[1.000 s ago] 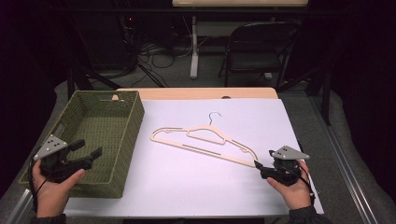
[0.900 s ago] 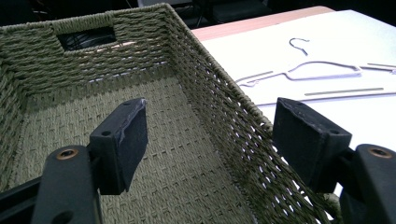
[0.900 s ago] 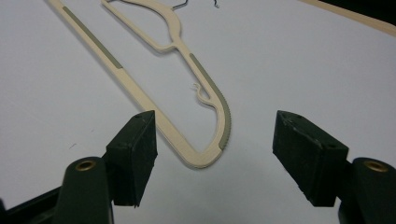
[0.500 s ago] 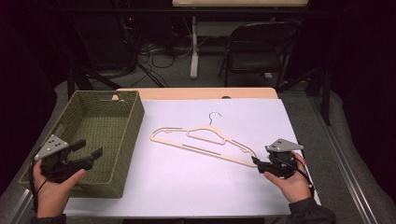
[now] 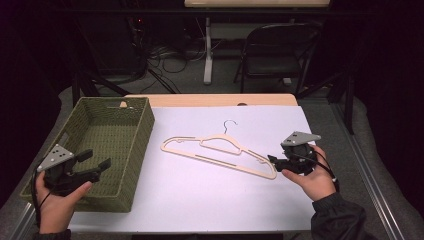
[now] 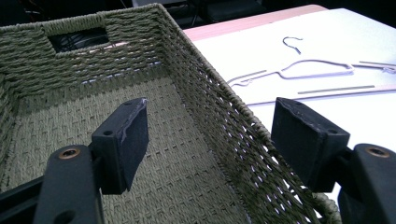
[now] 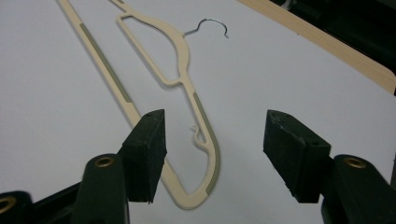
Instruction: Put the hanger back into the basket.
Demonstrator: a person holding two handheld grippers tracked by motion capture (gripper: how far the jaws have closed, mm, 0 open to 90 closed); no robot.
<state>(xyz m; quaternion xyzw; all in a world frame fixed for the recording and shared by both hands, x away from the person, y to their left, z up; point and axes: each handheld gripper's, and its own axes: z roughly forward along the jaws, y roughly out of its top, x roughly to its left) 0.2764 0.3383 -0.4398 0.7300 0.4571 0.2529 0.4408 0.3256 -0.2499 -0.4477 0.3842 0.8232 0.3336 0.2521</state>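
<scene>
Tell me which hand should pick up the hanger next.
Right, probably. The right tool hovers at the hanger end, which lies between its parted pads, untouched. The left tool is over the basket, farther away.

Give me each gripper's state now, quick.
Left gripper: open, holding nothing, jaws astride the basket wall.
Right gripper: open, jaws just been closing, above the hanger end, not gripping.

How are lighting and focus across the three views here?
High view: white table cover evenly lit, room behind nearly black. Left gripper view: basket weave crisp, hanger washed pale by glare. Right gripper view: hanger sharp, near claw pads slightly soft, faint shadows.
</scene>
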